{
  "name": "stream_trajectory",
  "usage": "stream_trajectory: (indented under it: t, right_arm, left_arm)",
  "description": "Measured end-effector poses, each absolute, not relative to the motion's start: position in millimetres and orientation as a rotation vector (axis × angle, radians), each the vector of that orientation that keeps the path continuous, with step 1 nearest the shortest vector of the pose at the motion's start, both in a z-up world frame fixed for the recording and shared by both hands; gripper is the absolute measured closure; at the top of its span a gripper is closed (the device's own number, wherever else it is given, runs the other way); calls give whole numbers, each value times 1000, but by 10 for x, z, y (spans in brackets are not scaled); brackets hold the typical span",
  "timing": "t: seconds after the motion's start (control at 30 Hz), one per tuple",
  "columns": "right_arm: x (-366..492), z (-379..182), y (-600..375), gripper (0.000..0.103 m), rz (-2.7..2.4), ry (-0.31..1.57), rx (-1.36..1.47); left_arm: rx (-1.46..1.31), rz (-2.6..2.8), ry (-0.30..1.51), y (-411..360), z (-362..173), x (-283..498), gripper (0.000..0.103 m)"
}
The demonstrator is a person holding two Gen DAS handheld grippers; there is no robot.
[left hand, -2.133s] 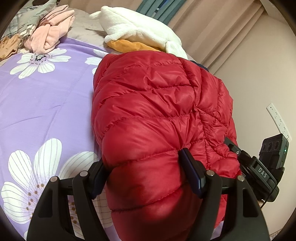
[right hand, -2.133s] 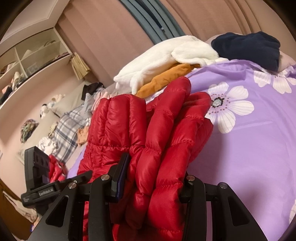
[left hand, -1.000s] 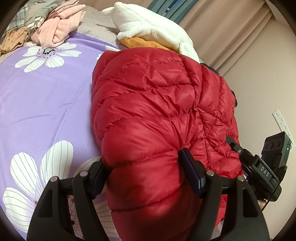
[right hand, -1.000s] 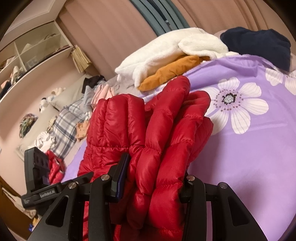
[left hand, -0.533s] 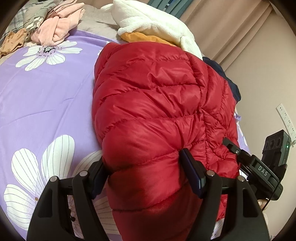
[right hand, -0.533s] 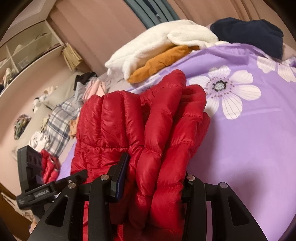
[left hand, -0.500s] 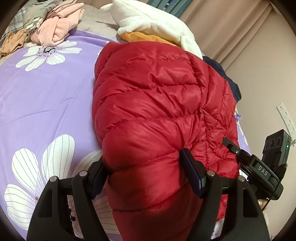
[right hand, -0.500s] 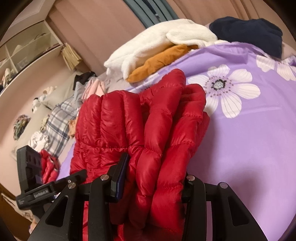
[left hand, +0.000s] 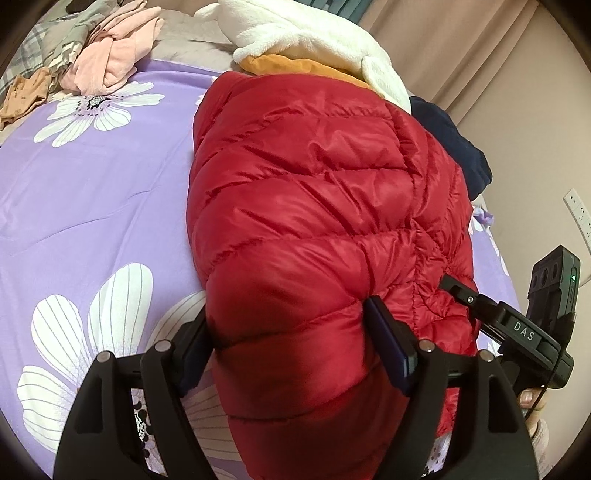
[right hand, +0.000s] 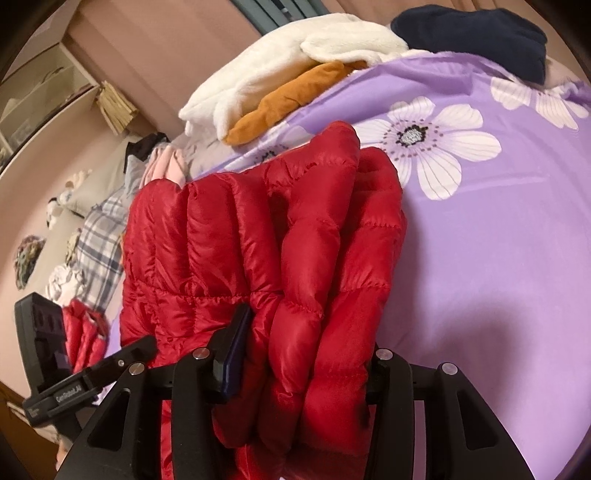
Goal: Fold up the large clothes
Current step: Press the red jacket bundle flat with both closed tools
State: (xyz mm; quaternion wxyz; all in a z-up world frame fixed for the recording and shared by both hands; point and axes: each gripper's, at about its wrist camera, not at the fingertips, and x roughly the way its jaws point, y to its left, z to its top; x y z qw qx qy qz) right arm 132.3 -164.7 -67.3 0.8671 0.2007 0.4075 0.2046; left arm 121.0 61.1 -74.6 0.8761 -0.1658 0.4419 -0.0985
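A red quilted puffer jacket (left hand: 314, 206) lies folded in a thick bundle on a purple bedsheet with white flowers (left hand: 81, 206). My left gripper (left hand: 288, 332) is shut on one bulky end of the jacket. My right gripper (right hand: 303, 354) is shut on the other end, where several puffy layers of the jacket (right hand: 258, 236) bunch between the fingers. The right gripper's body shows at the right of the left wrist view (left hand: 524, 332), and the left gripper's body at the lower left of the right wrist view (right hand: 66, 391).
A white fleece (left hand: 314, 33) on an orange garment (left hand: 295, 66) lies at the far side, with a navy garment (left hand: 450, 147) beside it. Pink clothes (left hand: 114, 62) and plaid fabric (right hand: 99, 236) lie further off. Wall shelves (right hand: 40, 88) stand at the left.
Both grippers have carried the jacket a little further across the bed towards the white and orange pile. The navy garment has come into the left wrist view. Both grips are unchanged.
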Motion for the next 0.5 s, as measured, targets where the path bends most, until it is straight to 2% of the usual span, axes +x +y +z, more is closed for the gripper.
stream_trajectory:
  t: [0.5]
  right_arm:
    - [1338, -714, -1690, 55, 420, 877, 451]
  left_arm:
    - [-344, -193, 938, 612, -758, 1210, 20]
